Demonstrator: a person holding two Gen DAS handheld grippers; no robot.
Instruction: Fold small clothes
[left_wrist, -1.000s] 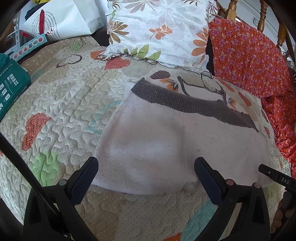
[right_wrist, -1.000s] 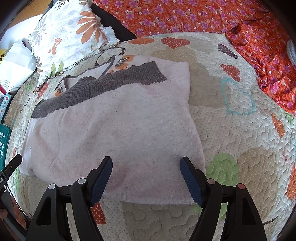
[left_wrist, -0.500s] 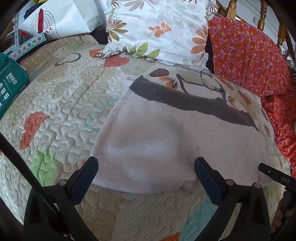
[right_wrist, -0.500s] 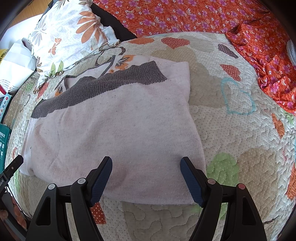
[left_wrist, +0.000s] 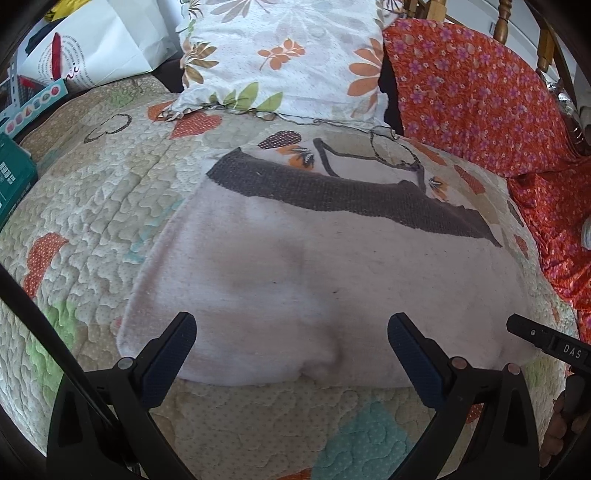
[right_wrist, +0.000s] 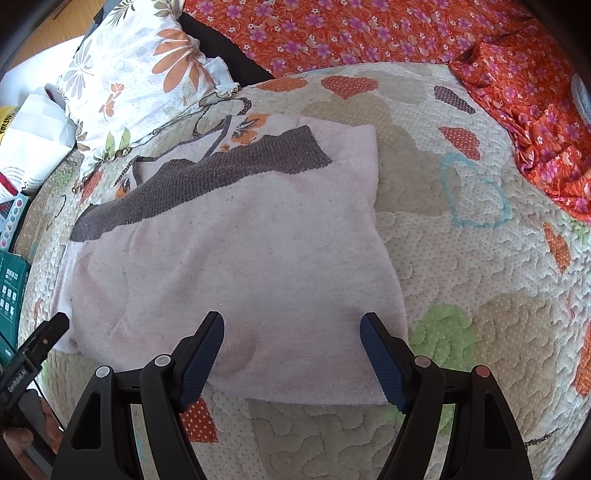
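A small pale pink knitted garment (left_wrist: 314, 280) with a dark grey band (left_wrist: 332, 192) lies folded flat on the quilted bedspread (left_wrist: 92, 206). It also shows in the right wrist view (right_wrist: 236, 258), grey band (right_wrist: 207, 181) at its far side. My left gripper (left_wrist: 291, 332) is open and empty, its fingers just above the garment's near edge. My right gripper (right_wrist: 291, 328) is open and empty, over the garment's near right part. Each gripper's tip shows at the edge of the other view.
A floral white pillow (left_wrist: 291, 55) lies beyond the garment. Orange flowered fabric (left_wrist: 480, 96) covers the right side. A white paper bag (left_wrist: 92, 48) and a green box (left_wrist: 14, 177) sit at the left. Wooden chair posts (left_wrist: 546, 40) stand behind.
The left gripper has moved slightly forward over the garment's near edge. The right gripper and the garment have not visibly moved.
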